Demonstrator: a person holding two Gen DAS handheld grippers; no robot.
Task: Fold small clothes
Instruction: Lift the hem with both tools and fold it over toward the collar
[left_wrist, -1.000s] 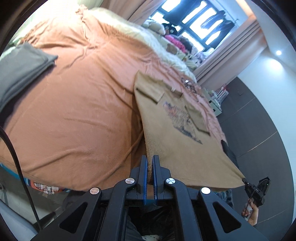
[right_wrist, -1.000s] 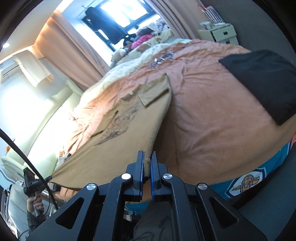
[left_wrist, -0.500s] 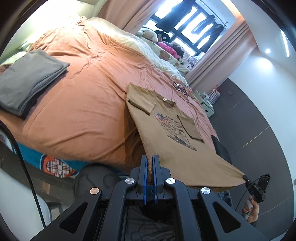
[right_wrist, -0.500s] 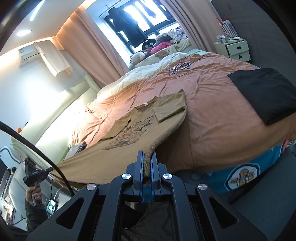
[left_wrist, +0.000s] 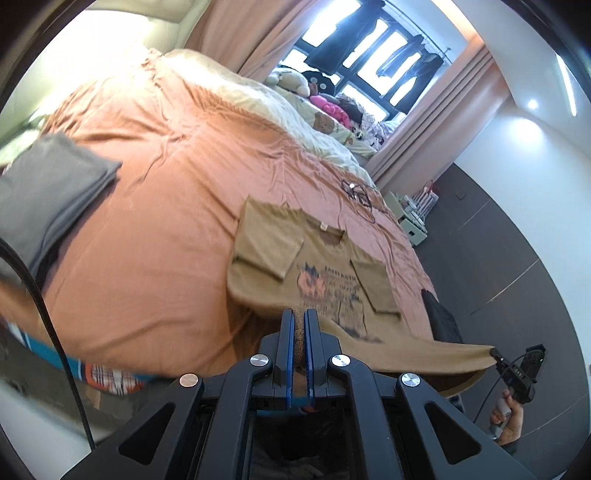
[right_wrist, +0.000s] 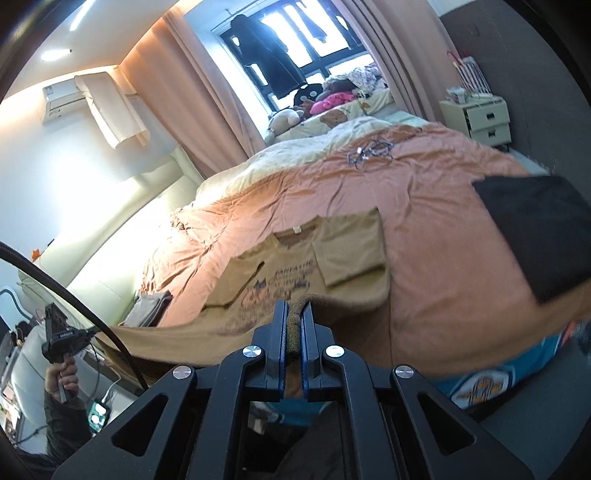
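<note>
A tan printed T-shirt (left_wrist: 325, 269) lies face up on the orange bed cover (left_wrist: 155, 206), both sleeves folded inward. It also shows in the right wrist view (right_wrist: 295, 273). My left gripper (left_wrist: 299, 317) is shut on one bottom hem corner. My right gripper (right_wrist: 293, 310) is shut on the other hem corner. The hem hangs stretched in the air between them, lifted above the bed's near edge. The other gripper shows in each view: the right one in the left wrist view (left_wrist: 517, 369), the left one in the right wrist view (right_wrist: 62, 336).
A folded grey garment (left_wrist: 48, 199) lies on the bed at the left. A folded black garment (right_wrist: 535, 229) lies at the right. Cables (right_wrist: 369, 151) lie farther up the cover. A cream duvet and soft toys (left_wrist: 321, 96) sit near the window. A white nightstand (right_wrist: 480, 118) stands beside the bed.
Both grippers have risen and moved forward over the bed with the hem still held. The shirt's lower part has lifted off the cover and bows toward the collar.
</note>
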